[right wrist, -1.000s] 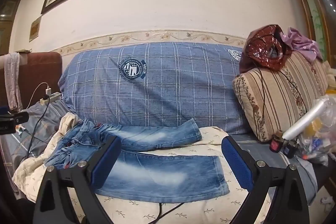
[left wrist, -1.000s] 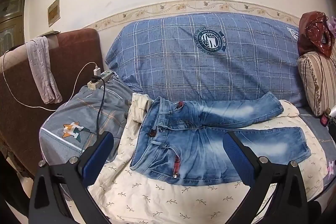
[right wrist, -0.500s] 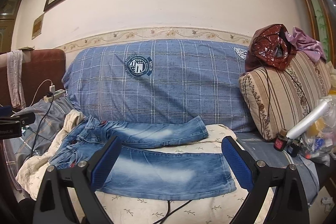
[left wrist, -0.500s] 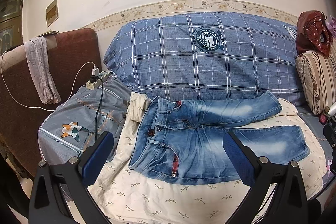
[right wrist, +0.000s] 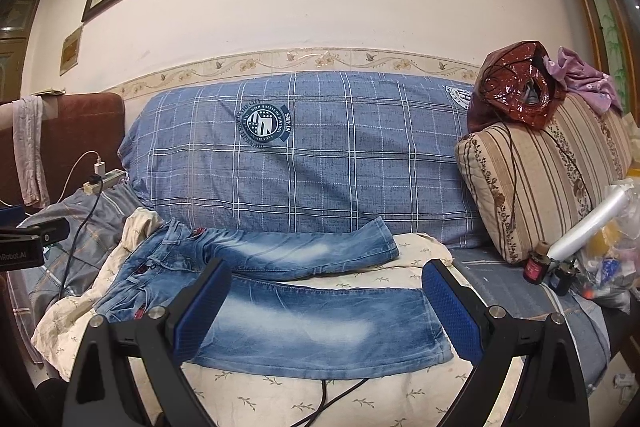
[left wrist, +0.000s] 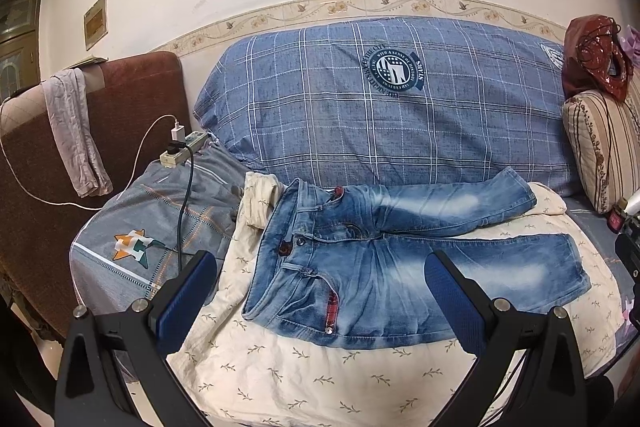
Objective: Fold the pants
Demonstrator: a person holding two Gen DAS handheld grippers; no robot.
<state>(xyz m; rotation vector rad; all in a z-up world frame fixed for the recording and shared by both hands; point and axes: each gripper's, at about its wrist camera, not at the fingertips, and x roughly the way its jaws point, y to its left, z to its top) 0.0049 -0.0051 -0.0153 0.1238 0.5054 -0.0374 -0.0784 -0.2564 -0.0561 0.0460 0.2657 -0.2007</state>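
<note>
With both your left gripper and right gripper spread and empty above the jeans lying flat on the cream sheet, you risk pinching sheet along with denim.

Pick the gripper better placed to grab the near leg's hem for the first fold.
Right. The right gripper, open, frames the hem of the jeans; the left gripper faces the waistband.

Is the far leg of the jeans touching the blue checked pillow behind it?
Touching. In the right wrist view the far leg of the jeans lies against the base of the blue checked pillow, with no gap visible.
</note>
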